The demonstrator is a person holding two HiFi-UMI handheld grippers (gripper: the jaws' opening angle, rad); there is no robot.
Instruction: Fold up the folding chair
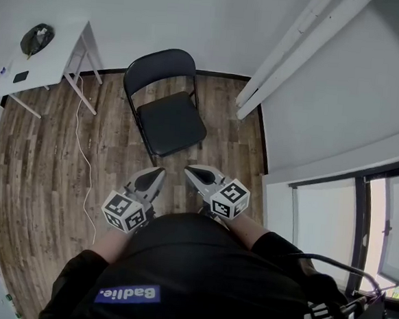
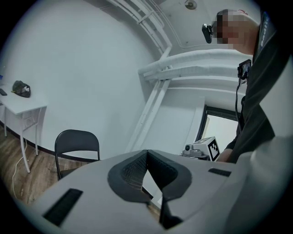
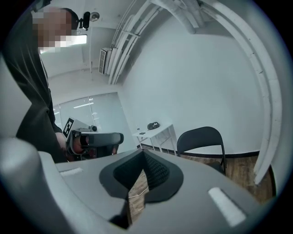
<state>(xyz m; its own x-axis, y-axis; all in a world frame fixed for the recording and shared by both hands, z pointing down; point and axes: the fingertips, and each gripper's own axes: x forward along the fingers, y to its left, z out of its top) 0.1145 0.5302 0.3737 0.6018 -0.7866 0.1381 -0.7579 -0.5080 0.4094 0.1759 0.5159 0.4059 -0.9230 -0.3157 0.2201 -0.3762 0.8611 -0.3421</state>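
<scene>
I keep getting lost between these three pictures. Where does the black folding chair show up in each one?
Head view: the folding chair is at upper centre, standing open on the wood floor.
Left gripper view: the folding chair is at lower left, near the wall.
Right gripper view: the folding chair is right of centre.
Shared landmark: the white table, left of the chair in every view.

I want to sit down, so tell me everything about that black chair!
The chair is black all over, with thin, metal-looking tube legs, a squarish seat and a rounded backrest. It is unfolded and stands upright on the wooden floor, close to the white wall. Its seat is empty. Only the floor touches it.
</scene>
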